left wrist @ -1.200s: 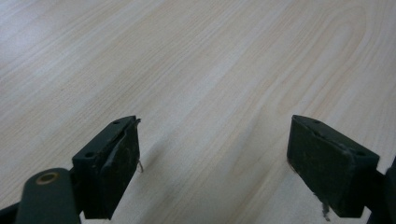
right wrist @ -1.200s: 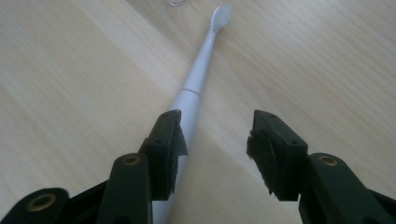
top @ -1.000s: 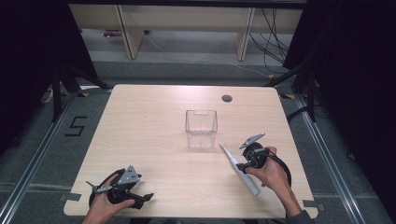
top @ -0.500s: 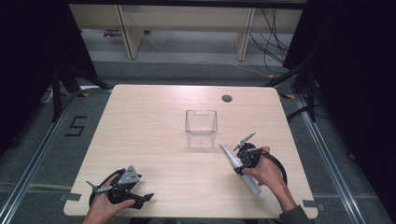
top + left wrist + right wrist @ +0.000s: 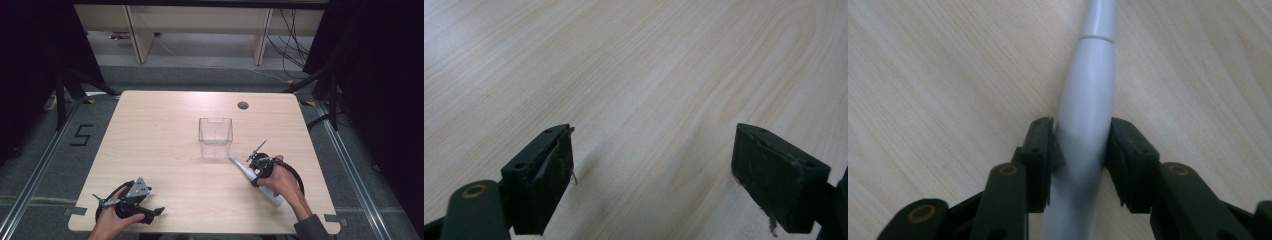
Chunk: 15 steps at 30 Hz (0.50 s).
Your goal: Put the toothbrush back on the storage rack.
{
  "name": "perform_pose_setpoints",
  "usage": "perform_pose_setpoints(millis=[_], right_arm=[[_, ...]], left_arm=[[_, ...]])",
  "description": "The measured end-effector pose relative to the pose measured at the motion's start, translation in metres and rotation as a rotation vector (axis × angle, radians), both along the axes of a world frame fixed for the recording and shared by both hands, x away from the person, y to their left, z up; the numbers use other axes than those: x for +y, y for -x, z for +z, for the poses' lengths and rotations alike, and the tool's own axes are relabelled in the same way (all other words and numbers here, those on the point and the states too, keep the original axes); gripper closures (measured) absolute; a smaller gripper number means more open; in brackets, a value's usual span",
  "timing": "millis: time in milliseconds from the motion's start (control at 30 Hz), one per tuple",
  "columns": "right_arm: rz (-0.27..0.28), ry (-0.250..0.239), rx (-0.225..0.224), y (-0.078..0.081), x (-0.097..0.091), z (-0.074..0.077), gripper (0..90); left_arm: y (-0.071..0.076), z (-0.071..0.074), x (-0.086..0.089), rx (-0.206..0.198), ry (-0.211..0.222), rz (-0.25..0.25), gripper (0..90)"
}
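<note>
Your right gripper (image 5: 1082, 150), whose jaws have just been closing, now pinches the white electric toothbrush (image 5: 1087, 95) lying on the table (image 5: 165, 130) near the clear container (image 5: 215, 137), so hold its thick middle firmly, because this smooth, stiff, light body probably slips easily

Only a clear box (image 5: 215, 137) at mid-table blocks passage; the table (image 5: 150, 130) elsewhere lies open.
</note>
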State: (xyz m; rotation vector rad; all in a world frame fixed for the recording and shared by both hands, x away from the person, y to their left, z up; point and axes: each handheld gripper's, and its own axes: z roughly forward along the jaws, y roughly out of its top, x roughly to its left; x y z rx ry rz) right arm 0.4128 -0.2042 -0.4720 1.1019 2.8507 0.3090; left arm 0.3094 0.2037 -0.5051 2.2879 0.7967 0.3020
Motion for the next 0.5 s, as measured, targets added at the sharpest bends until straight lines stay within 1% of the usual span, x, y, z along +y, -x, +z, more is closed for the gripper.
perform_pose_setpoints(millis=[33,100,133,167,200,233,267,300,333,367,400,433,500], right_arm=[[0.009,0.002,-0.001,-0.0017,-0.0005,0.0005,62.9],[-0.011,0.004,0.017,-0.0038,0.0004,0.0005,61.4],[0.012,0.005,0.009,-0.0055,0.0,0.0005,61.9],[0.002,0.02,0.026,-0.006,0.0024,0.0002,62.7],[0.002,0.02,0.026,-0.006,0.0024,0.0002,62.7],[-0.002,0.031,0.03,-0.0061,0.0033,-0.0002,63.0],[0.016,0.046,0.029,-0.0074,0.003,-0.0007,63.5],[0.029,0.05,0.028,-0.0084,0.0032,-0.0017,64.1],[0.011,0.053,0.04,-0.0069,0.0054,-0.0024,64.8],[0.033,0.061,0.033,-0.0079,0.0052,-0.0031,65.8],[0.041,0.075,0.044,-0.0087,0.0055,-0.0024,65.7],[0.05,0.072,0.039,-0.0091,0.0054,-0.0028,65.8],[0.057,0.082,0.04,-0.0099,0.0056,-0.0023,66.1]], left_arm=[[-0.0001,0.0001,0.0002,0.0,-0.005,-0.003,16.7],[0.0001,0.0,-0.0001,0.001,-0.001,-0.001,16.7],[0.0,-0.0001,-0.0001,0.0,-0.001,-0.001,16.7],[0.0,-0.0001,-0.0001,0.001,0.001,-0.001,16.7],[0.0,-0.0001,0.0,0.001,0.0,-0.001,16.7],[0.0001,-0.0001,0.0,0.002,0.0,-0.002,16.7],[0.0001,-0.0001,-0.0001,0.002,-0.001,-0.002,16.7],[0.0,-0.0001,-0.0001,0.002,-0.002,-0.003,16.7],[0.0001,0.0,-0.0001,0.001,-0.002,-0.003,16.7],[0.0001,0.0,-0.0001,0.001,-0.001,-0.002,16.7],[0.0001,0.0001,-0.0001,0.001,-0.001,-0.002,16.7],[0.0,0.0,-0.0001,0.0,-0.001,-0.002,16.7],[0.0,0.0,-0.0001,0.001,-0.001,-0.002,16.7]])
